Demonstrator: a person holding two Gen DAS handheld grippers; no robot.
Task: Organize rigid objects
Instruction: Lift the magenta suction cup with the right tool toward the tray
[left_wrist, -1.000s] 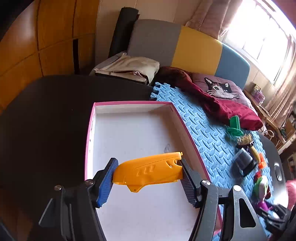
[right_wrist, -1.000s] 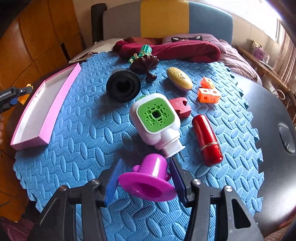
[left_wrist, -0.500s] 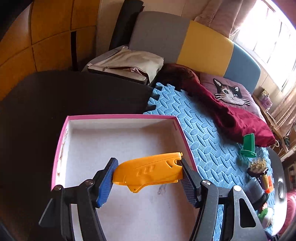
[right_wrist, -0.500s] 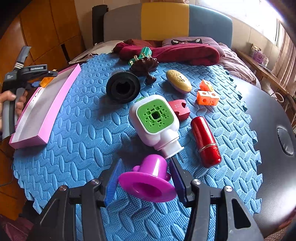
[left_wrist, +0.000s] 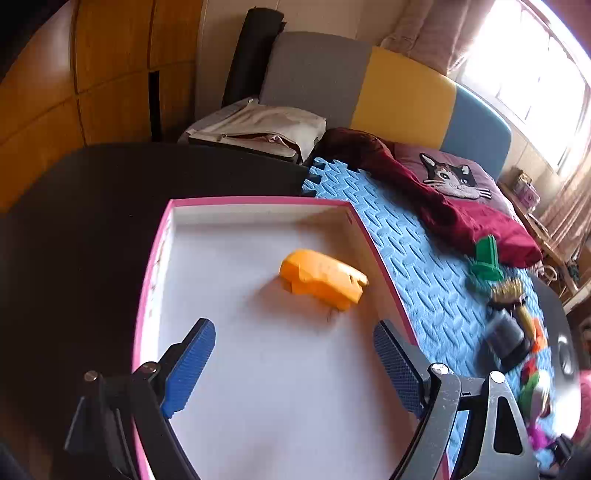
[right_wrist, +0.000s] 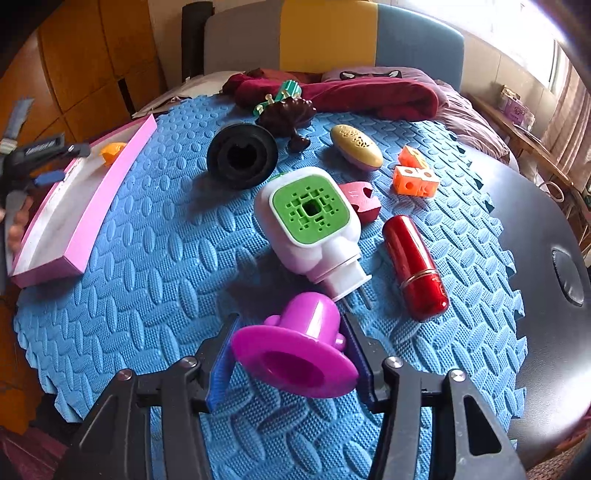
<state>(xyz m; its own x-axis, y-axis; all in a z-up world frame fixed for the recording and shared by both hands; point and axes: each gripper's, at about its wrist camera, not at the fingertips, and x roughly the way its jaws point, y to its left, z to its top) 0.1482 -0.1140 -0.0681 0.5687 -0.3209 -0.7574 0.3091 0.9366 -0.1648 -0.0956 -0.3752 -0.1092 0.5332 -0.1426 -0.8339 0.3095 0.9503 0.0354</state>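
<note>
An orange plastic piece (left_wrist: 323, 278) lies free on the white floor of the pink-rimmed box (left_wrist: 258, 201), ahead of my left gripper (left_wrist: 295, 354). That gripper's jaws are opening, with nothing between the blue pads. In the right wrist view the orange piece (right_wrist: 112, 152) shows inside the same box (right_wrist: 107, 199) at the left. My right gripper (right_wrist: 288, 354) is shut on a purple flanged cup (right_wrist: 295, 347), held just above the blue foam mat (right_wrist: 147, 266).
On the mat lie a white and green plug-in device (right_wrist: 312, 218), a red cylinder (right_wrist: 415, 266), a black ring (right_wrist: 242, 155), a gold oval (right_wrist: 356, 147), orange cubes (right_wrist: 413, 173), a dark red block (right_wrist: 360, 195) and a brown figure (right_wrist: 288, 114). A red cloth (right_wrist: 369, 96) lies behind. Black tabletop surrounds the mat.
The left gripper has opened and the orange piece has dropped from its pads onto the box floor. The right gripper still holds the purple cup in the same place.
</note>
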